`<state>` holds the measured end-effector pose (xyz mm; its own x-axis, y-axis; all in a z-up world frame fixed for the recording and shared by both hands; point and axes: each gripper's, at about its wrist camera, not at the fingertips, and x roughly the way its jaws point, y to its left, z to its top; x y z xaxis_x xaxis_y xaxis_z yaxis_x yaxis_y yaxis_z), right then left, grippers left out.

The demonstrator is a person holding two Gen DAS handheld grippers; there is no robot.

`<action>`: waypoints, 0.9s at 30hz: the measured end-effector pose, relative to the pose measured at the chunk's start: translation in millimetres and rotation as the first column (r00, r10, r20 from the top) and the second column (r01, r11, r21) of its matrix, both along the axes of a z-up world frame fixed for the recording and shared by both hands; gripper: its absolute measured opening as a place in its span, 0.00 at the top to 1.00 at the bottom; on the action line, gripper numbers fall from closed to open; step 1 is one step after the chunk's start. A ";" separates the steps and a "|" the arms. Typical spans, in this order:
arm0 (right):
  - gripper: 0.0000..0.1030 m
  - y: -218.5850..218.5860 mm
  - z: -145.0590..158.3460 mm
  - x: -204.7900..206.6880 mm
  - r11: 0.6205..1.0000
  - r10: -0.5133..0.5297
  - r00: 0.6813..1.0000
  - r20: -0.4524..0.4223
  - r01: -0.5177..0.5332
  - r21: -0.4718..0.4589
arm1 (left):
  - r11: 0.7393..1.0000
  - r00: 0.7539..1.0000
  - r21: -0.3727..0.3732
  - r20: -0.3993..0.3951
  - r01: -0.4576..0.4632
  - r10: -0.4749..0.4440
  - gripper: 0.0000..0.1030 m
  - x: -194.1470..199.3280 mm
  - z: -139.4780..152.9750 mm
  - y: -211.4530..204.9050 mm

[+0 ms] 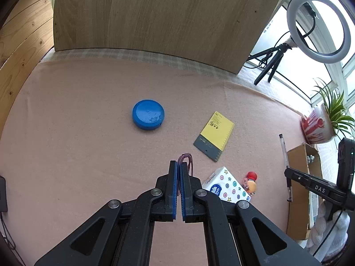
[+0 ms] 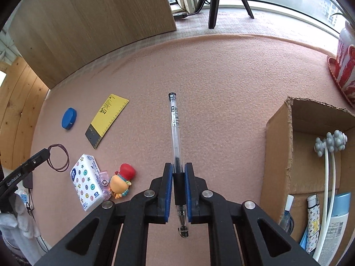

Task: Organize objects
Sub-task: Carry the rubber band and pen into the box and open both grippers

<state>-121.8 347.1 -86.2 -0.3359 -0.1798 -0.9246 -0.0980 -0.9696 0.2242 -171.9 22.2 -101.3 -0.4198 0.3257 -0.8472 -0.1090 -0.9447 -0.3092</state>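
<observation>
Pen (image 2: pixel 175 133) clamped in right tool (image 2: pixel 178 170) — hair tie (image 1: pixel 187 158) pinched by left tool (image 1: pixel 179 166).

both views are evenly and brightly lit by daylight from the windows (image 1: pixel 277 33) at the far right, which are blown out to near white in the left wrist view. the ring light (image 1: pixel 318 27) cannot be confirmed as lit. only soft, faint shadows are cast on the pink cloth (image 2: pixel 221 88). strong fisheye bending is seen at the edges, where the wooden board (image 1: pixel 155 15) is curved and dark vignetting fills the corners. focus is held sharp throughout.
</observation>
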 end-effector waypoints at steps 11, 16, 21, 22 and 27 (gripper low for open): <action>0.91 26.9 42.2 56.8 0.998 -0.066 0.993 -0.100 0.063 -0.028 | 0.986 0.987 0.079 -0.073 0.149 -0.144 0.98 29.4 42.6 75.0; 0.91 55.0 57.6 87.3 0.992 -0.123 0.983 -0.137 0.123 -0.006 | 0.964 0.967 0.101 -0.087 0.246 -0.238 0.98 46.5 53.0 129.7; 0.91 84.5 67.3 113.9 0.984 -0.172 0.972 -0.158 0.179 0.027 | 0.930 0.936 0.123 -0.103 0.347 -0.336 0.98 68.1 62.5 188.6; 0.91 90.8 67.6 118.2 0.981 -0.184 0.970 -0.158 0.190 0.026 | 0.922 0.929 0.126 -0.106 0.367 -0.355 0.98 73.7 64.6 200.2; 0.91 113.1 65.9 135.2 0.972 -0.228 0.961 -0.157 0.234 0.023 | 0.885 0.895 0.137 -0.113 0.444 -0.432 0.98 92.2 68.6 249.3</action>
